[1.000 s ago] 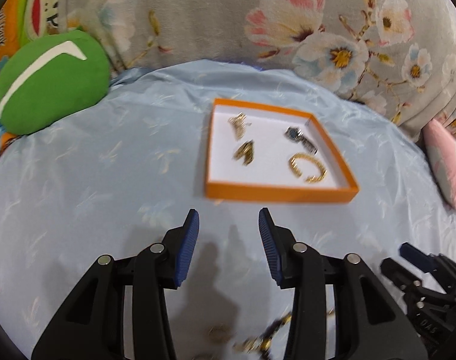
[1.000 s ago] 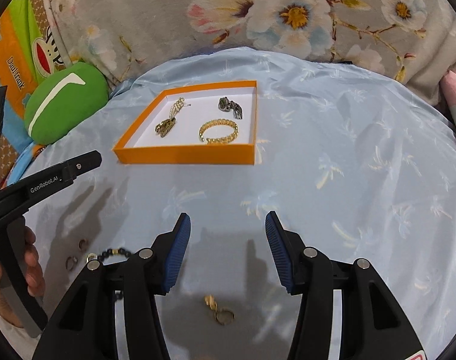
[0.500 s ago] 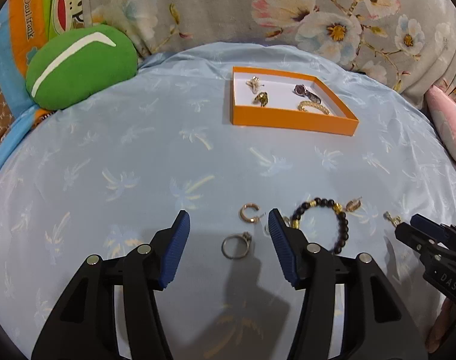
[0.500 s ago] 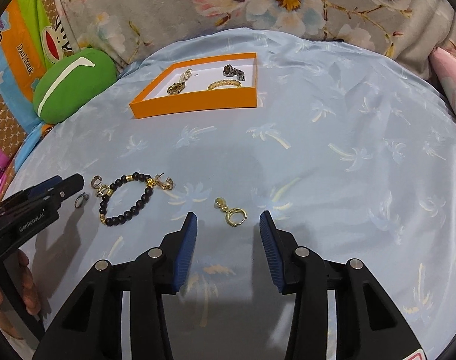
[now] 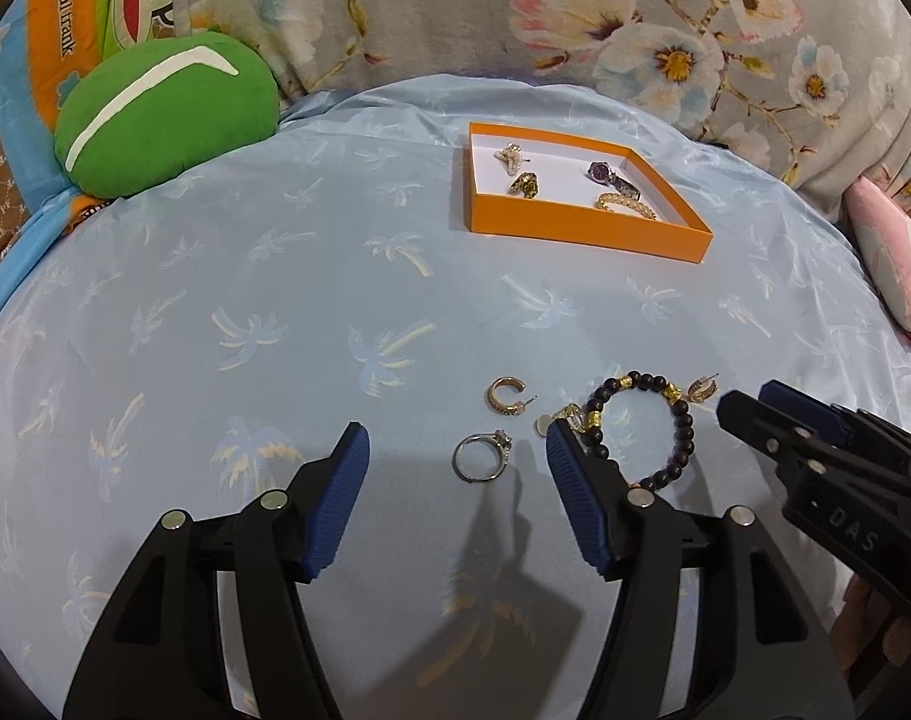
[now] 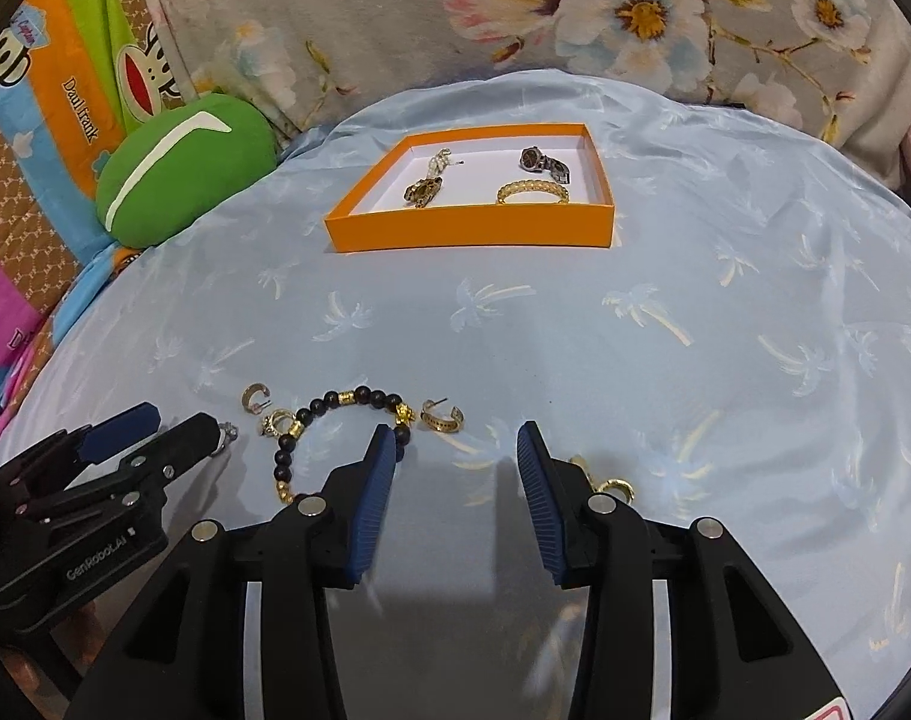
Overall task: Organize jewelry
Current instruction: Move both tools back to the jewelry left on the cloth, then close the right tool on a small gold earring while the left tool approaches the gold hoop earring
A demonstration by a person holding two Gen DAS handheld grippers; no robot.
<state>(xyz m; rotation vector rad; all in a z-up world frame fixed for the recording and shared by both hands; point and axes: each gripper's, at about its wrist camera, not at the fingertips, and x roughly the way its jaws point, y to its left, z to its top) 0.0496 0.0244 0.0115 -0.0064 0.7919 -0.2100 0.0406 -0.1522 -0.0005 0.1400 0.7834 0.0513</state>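
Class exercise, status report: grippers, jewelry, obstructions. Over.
Left gripper open over silver ring, jaws just widened. Right gripper open, empty. Beaded bracelet, earrings loose; orange tray part-filled. Nothing blocking.

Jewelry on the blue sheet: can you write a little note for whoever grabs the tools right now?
Left tool: open, jaws just widened, straddling the silver ring without touching it.
Right tool: open, holding nothing, over bare sheet near a gold hoop earring.
Done: watch, gold bracelet and two smaller pieces lie in the orange box.
Left on the sheet: silver ring, beaded bracelet, gold hoop earrings, a few small gold pieces.
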